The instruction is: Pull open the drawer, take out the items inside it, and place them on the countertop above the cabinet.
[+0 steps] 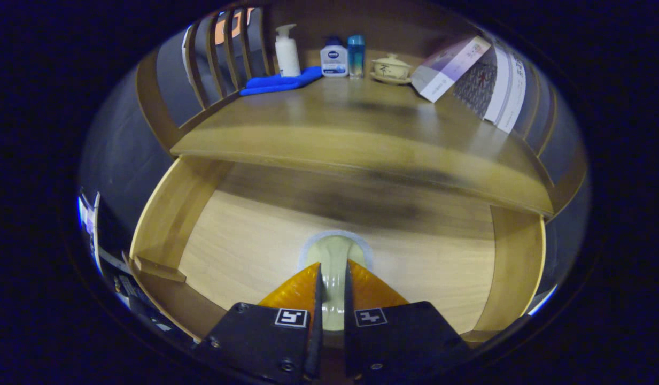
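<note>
Wooden cabinet furniture fills the scene: on top is the table (361,115), with slatted rails at its left side, and below it the drawer (243,246) stands pulled open, with its pale floor in full view.

At the back of the table stand several things in a row: a white pump bottle (287,51), a folded blue cloth (281,83) lying just beside it, a small white bottle with a blue cap (333,57), a narrow blue bottle (356,55) touching it, and a lidded tea bowl on a saucer (392,68). To the right, a flat box (450,68) and some printed sheets (500,88) lean against the side rail.

The claw (332,283) is low over the drawer and its two fingers stand narrow, nearly parallel. Between them is a pale green, glossy item (334,256) with a white rim; it looks like a small spoon or dish, but I cannot say which. Both fingers seem to press on its sides, so I judge that the claw holds it. Whether the item rests on the drawer floor or is already raised a little, I cannot tell.

As for progress: the first step, opening the drawer, is done. I see no other item on the visible floor of the drawer; its front corners are hidden behind the fingers. What is left, in my judgement, is to carry this item up over the table edge and put it down on the free middle part of the table.
</note>
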Tool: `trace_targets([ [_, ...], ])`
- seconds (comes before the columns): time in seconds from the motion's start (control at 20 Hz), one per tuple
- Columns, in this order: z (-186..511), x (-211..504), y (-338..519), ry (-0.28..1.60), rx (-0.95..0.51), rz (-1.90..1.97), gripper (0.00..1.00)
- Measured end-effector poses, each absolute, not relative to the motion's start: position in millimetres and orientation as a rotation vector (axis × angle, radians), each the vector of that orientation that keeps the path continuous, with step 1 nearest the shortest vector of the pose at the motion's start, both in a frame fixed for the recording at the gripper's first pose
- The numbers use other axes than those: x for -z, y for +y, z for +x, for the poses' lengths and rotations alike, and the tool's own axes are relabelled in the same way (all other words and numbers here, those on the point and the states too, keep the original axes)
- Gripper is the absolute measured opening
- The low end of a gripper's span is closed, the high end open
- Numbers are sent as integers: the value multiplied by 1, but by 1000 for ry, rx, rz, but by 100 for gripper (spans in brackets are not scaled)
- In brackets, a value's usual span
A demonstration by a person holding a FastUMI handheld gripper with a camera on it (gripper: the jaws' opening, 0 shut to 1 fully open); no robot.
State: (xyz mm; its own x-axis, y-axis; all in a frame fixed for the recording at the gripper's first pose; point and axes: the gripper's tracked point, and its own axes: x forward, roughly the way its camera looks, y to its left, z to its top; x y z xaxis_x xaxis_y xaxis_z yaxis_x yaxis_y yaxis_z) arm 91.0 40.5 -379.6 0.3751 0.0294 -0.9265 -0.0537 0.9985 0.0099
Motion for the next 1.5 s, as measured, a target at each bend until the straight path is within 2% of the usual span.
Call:
trace_targets([
  [0.45,104,311,31,1069,-44,-11,19],
  [0.8,156,269,27,984,-13,-11,19],
  [1.5,273,283,23,1006,47,-62,19],
])
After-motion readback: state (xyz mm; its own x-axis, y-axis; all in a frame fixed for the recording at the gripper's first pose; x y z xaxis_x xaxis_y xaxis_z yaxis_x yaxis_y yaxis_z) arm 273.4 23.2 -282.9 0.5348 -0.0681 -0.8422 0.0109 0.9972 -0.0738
